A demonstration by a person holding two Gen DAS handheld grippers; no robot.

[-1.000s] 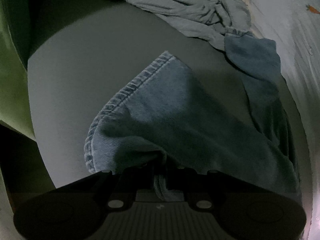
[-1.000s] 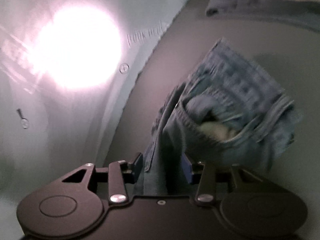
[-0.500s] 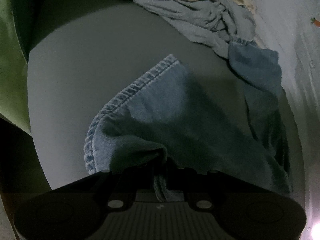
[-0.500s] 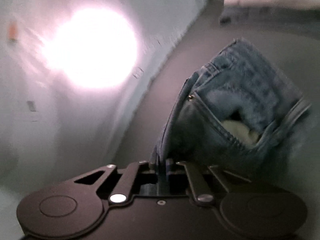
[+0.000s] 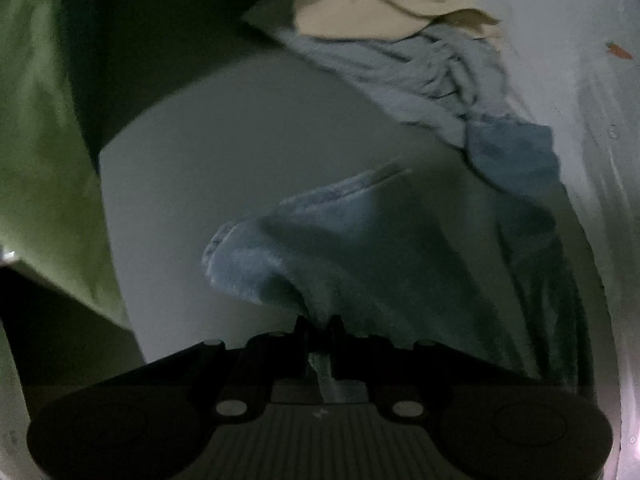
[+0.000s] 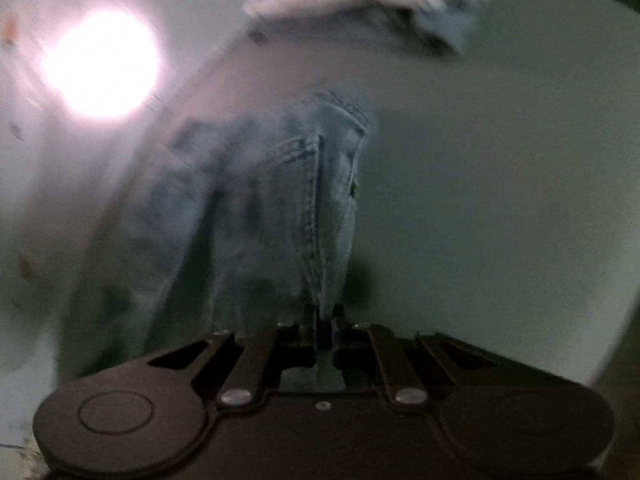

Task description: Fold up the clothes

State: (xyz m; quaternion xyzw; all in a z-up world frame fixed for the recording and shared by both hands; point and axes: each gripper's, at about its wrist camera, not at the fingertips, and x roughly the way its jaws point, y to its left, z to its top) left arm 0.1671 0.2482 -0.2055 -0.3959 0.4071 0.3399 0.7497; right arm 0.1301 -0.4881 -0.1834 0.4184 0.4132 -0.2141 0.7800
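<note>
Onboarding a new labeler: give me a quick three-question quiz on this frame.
1. True or false: both claws, left claw and right claw, are shut on the denim jeans.
2. What colour is the garment on top of the pile? A) beige B) red C) black
3. Fill in: the jeans lie over a ___ table.

Key: 1 true; 2 A; 3 grey.

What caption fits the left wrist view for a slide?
Left gripper pinching blue denim jeans over a grey surface, unfolded clothes behind.
</note>
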